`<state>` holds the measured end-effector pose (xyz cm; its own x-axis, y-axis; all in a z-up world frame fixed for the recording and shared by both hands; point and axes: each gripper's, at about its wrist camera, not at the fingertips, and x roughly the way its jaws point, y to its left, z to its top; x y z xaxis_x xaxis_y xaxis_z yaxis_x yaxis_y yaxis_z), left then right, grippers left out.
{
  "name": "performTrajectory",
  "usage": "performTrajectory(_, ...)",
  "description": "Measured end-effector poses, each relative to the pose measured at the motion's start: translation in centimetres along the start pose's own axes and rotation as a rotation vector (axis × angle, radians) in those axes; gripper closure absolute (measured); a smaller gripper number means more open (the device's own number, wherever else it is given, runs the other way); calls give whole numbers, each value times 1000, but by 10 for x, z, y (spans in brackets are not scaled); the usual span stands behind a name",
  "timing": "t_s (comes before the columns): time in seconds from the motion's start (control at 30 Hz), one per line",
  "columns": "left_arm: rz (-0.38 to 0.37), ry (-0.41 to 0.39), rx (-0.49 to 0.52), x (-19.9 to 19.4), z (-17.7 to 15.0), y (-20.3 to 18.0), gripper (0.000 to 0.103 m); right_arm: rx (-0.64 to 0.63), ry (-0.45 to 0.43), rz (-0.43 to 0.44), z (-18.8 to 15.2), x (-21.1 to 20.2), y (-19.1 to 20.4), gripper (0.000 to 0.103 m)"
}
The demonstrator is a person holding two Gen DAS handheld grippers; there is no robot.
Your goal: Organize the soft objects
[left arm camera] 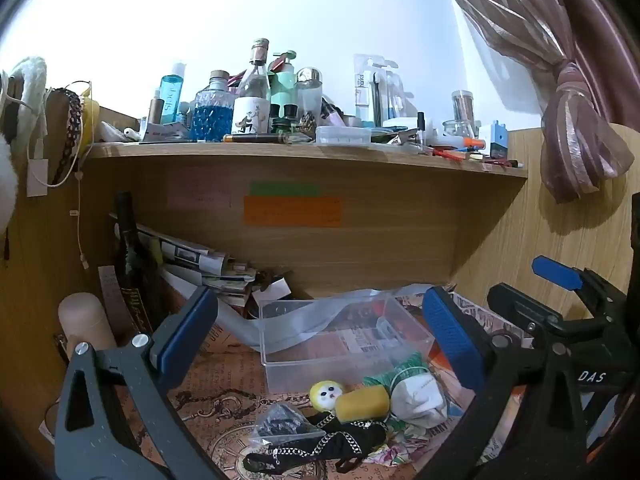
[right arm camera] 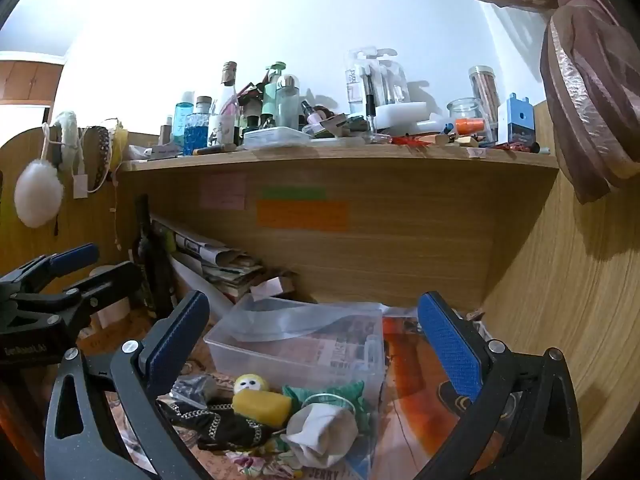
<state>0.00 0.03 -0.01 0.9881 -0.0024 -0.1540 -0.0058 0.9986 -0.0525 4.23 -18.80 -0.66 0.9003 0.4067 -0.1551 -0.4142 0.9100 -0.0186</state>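
Desk (left arm camera: 224, 380): one clear bin (left arm camera: 344, 344), one yellow sponge (left arm camera: 362, 402) (beside it); left gripper (left arm camera: 320, 344), right gripper (right arm camera: 316, 344) both spread.

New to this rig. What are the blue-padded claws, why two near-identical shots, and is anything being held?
There is no robot arm here: a person holds a two-finger gripper in each hand, and each carries a fisheye camera looking along its fingers. One shot is from the left gripper, the other from the right gripper, so both show the same desk nook from slightly different angles. Both stand open and hold nothing. On the patterned desk mat sits a clear plastic box. In front of it lies a pile of soft things: a yellow sponge, a yellow skull-faced ball, a white cloth bundle and a black chained garment. The shelf above holds bottles.
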Motion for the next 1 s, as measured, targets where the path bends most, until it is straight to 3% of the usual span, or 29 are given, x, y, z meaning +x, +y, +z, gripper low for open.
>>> performTrajectory(1.0, 14, 10, 12, 2, -1, 1, 0, 17, 5, 11, 0, -2, 1, 0)
